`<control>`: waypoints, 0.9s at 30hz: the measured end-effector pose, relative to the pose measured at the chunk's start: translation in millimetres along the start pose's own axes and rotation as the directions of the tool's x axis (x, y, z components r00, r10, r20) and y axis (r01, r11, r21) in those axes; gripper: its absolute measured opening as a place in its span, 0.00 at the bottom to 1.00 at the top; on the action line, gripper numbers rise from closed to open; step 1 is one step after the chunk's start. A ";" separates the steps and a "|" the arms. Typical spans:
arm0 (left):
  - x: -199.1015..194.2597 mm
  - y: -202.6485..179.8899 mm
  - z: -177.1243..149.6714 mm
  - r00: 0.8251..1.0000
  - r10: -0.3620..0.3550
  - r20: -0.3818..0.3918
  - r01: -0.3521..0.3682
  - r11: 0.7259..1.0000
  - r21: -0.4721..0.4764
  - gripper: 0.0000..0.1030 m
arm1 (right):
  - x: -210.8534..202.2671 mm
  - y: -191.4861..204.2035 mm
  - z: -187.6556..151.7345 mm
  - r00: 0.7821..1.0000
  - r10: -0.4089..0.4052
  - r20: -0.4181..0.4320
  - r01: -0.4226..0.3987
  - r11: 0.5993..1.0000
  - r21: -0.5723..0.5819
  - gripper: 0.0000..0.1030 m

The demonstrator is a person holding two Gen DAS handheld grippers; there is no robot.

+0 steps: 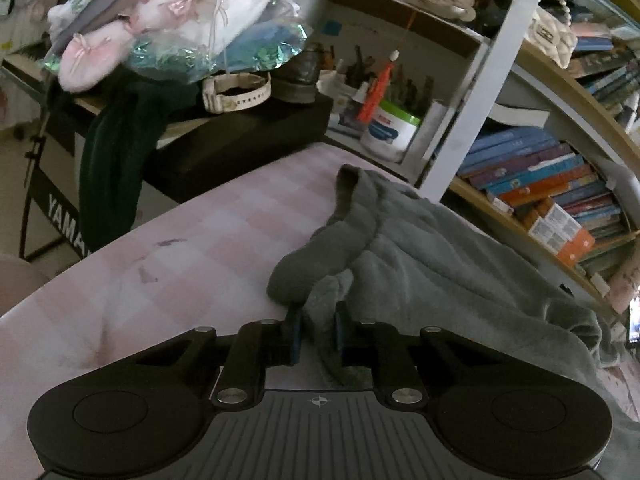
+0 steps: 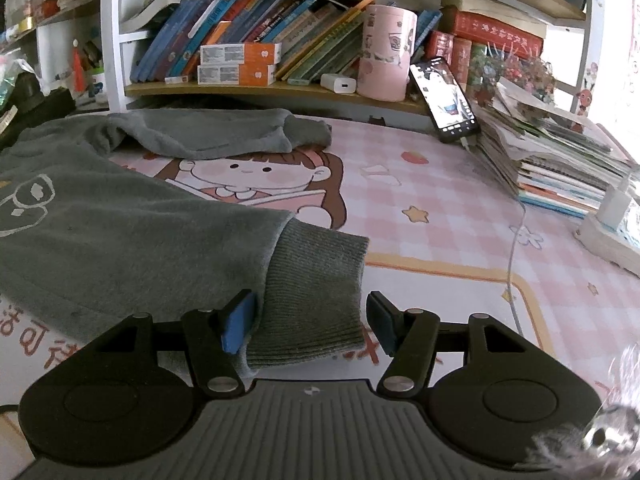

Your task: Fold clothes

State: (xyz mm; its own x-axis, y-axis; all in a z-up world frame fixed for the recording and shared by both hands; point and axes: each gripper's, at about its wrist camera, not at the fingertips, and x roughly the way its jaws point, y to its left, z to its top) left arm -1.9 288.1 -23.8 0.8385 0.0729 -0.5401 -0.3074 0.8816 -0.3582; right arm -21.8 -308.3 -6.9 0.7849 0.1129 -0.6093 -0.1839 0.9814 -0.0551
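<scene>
Grey fleece dominates both views: a sweatshirt (image 2: 100, 236) lies spread across a desk covered by a pink checked mat (image 2: 460, 216) printed with a cartoon girl. Seen from the left wrist camera, the left gripper (image 1: 319, 334) has its blue-padded jaws drawn narrow on a bunched fold of the grey fabric (image 1: 420, 256), which rises crumpled ahead of it and drapes off to the right over the mat (image 1: 180, 248). On the right wrist camera, the right gripper (image 2: 310, 322) stands wide, its two blue pads on either side of a ribbed cuff (image 2: 316, 280) at the end of one sleeve; the left pad touches the cuff's edge, the right pad sits just clear of it. The other sleeve (image 2: 224, 132) lies folded across the far side of the mat, below a shelf of books (image 2: 256, 36). A pink mug (image 2: 388, 52) stands on that shelf, and a phone (image 2: 444, 100) with a lit screen leans against a stack of magazines (image 2: 552, 160) at the desk's right edge. Soft toys (image 1: 168, 12) and a white watch (image 1: 236, 92) crowd a dark box at the left.
</scene>
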 end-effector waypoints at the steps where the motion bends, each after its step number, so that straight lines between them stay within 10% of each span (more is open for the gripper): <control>1: 1.2 -1.4 0.8 1.000 0.004 -0.001 -0.004 1.000 0.005 0.14 | 2.1 1.1 1.5 1.000 -0.003 0.002 0.003 1.000 -0.003 0.57; 17: -5.4 -1.1 -1.2 1.000 0.008 -0.007 -0.007 1.000 0.017 0.15 | 2.2 3.4 5.9 1.000 -0.013 -0.006 0.013 1.000 -0.024 0.57; 27: -36.9 -23.6 -1.4 0.997 0.055 0.062 -0.064 0.987 0.145 0.60 | -21.4 2.2 12.7 0.998 0.010 0.064 -0.010 1.000 -0.004 0.63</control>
State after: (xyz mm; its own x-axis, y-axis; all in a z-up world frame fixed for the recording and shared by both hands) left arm -26.3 263.9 3.5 0.8465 0.1505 -0.5107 -0.2919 0.9334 -0.2087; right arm -31.5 -306.6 16.0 0.8190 0.1325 -0.5582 -0.1940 0.9796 -0.0521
